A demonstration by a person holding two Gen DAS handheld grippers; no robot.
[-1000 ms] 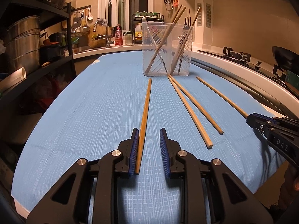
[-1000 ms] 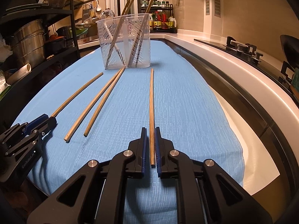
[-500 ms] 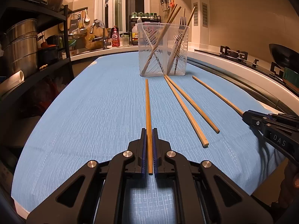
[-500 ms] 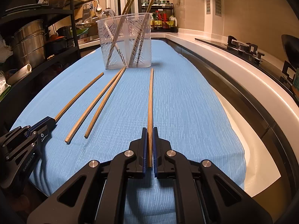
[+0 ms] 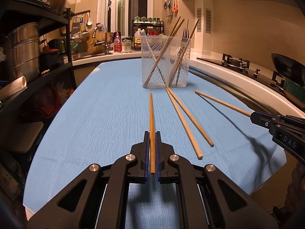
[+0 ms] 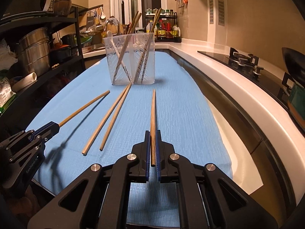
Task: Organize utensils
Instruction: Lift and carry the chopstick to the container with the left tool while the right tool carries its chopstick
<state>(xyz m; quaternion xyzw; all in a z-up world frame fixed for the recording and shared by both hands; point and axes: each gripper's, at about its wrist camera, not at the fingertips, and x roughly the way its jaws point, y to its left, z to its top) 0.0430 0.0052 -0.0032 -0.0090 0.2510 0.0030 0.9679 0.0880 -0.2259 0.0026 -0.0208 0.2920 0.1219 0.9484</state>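
Note:
My left gripper (image 5: 152, 133) is shut on the near end of a wooden chopstick (image 5: 151, 112) that points at the clear plastic utensil holder (image 5: 165, 61). In the right wrist view my right gripper (image 6: 152, 132) is shut on another chopstick (image 6: 153, 110), held just above the blue cloth (image 6: 181, 114). Each gripper shows in the other's view: the right gripper (image 5: 254, 115) at the right edge, the left gripper (image 6: 54, 126) at the left edge. Two loose chopsticks (image 5: 187, 120) (image 6: 108, 118) lie between them, tips against the utensil holder (image 6: 131, 61), which holds chopsticks, forks and a spoon.
A black shelf rack with steel pots (image 5: 22, 51) stands along the left. On the right run a white counter edge (image 6: 238, 87) and a gas hob (image 6: 246, 61) with a dark wok (image 5: 287, 68). The sink and bottles sit at the back.
The left jaws closed onto their chopstick. Both held chopsticks have lifted off the cloth and now cast shadows on it; the right gripper has risen a little.

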